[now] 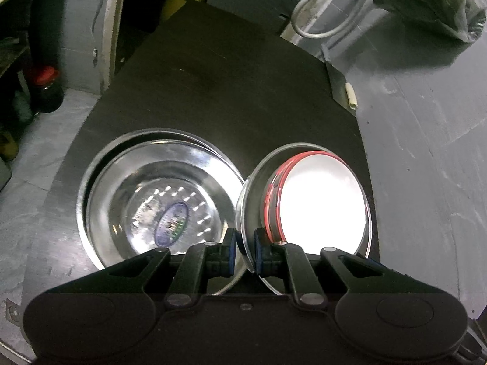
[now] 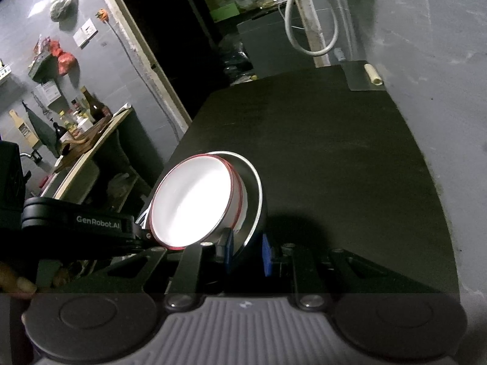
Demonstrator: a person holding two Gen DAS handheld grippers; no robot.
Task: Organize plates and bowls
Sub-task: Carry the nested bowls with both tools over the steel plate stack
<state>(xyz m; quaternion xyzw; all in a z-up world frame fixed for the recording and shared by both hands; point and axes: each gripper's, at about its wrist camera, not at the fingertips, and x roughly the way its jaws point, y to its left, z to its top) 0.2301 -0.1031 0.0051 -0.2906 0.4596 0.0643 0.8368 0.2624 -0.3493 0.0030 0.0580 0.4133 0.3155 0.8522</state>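
The left gripper (image 1: 244, 251) and right gripper (image 2: 248, 251) are both clenching the rim of a steel bowl (image 1: 254, 194), tilted above a black table (image 1: 213, 91), white bowls (image 1: 322, 203) nested inside, beside stacked steel plates (image 1: 100, 188).

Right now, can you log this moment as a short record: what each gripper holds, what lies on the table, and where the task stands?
left gripper: shut on the rim of a steel bowl that is tilted up, with a white red-rimmed bowl nested inside
right gripper: shut on the rim of the same steel bowl from the other side
table: dark top; steel plates stacked at the near left
other items: cream roll at the table's far right edge
task state: bowl pair lifted, not set down
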